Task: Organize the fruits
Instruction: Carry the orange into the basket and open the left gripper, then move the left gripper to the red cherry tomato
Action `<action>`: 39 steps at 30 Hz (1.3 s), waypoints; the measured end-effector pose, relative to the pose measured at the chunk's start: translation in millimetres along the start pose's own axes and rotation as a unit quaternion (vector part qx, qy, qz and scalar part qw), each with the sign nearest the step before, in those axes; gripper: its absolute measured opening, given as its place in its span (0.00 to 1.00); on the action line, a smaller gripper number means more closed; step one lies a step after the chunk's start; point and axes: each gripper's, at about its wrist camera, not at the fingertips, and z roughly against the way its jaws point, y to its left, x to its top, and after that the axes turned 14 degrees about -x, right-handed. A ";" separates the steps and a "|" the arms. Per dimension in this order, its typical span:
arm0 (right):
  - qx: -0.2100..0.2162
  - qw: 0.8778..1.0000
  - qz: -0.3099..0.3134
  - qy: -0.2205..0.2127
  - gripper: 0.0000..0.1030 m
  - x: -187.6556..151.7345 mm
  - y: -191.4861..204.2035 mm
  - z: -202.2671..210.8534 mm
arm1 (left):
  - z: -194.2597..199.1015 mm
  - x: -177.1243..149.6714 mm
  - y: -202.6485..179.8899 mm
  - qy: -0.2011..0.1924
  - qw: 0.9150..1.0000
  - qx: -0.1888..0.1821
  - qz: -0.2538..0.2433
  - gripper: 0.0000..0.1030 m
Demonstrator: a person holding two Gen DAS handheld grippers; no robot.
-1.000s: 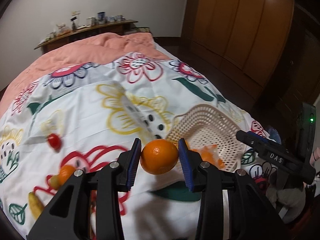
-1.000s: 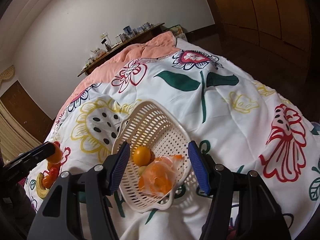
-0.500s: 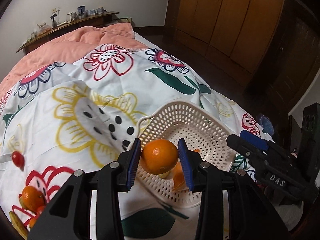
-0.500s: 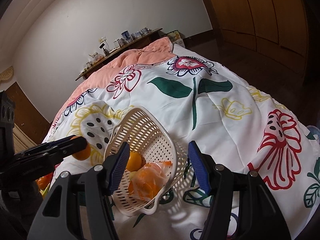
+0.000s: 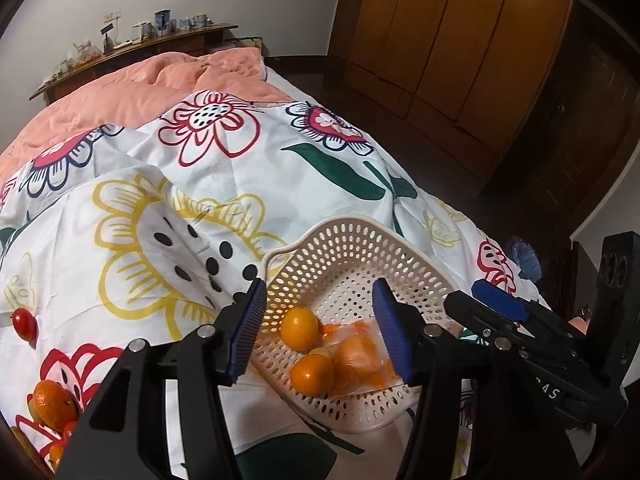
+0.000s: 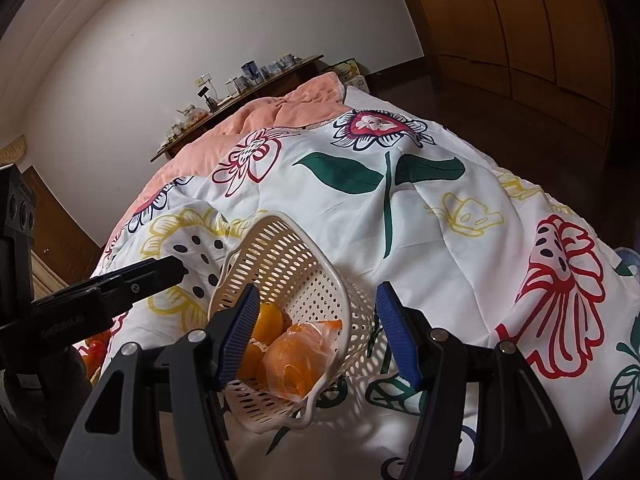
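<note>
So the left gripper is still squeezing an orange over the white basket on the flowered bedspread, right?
Not quite. In the left wrist view the left gripper is open over the white basket with nothing between its jaws, which have just been opening. The orange lies in the basket on the flowered bedspread.

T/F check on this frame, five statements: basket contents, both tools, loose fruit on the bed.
1. The left tool grips an orange. False: its jaws have just been opening and nothing is between them.
2. Two loose oranges lie in the cream perforated plastic basket. True.
3. The clear plastic bag of orange fruit lies on the quilt outside the basket. False: it is inside the basket.
4. The small red tomato sits on the floral quilt, apart from the basket. True.
5. The right tool is clamped on the basket rim. False: its jaws stand open, pressing nothing.
</note>
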 end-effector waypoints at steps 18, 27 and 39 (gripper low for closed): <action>0.012 1.000 0.029 0.004 0.59 -6.4 27.2 7.6 | 33.2 -13.9 15.1 -0.029 0.999 0.044 0.002 0.74; 0.023 0.998 0.050 0.007 0.59 -10.3 46.9 12.4 | 59.0 -17.0 33.9 -0.052 0.996 0.065 0.019 0.80; 0.039 0.996 0.077 0.013 0.59 -15.0 74.0 17.9 | 99.8 -22.3 84.4 -0.073 0.989 0.112 0.063 0.80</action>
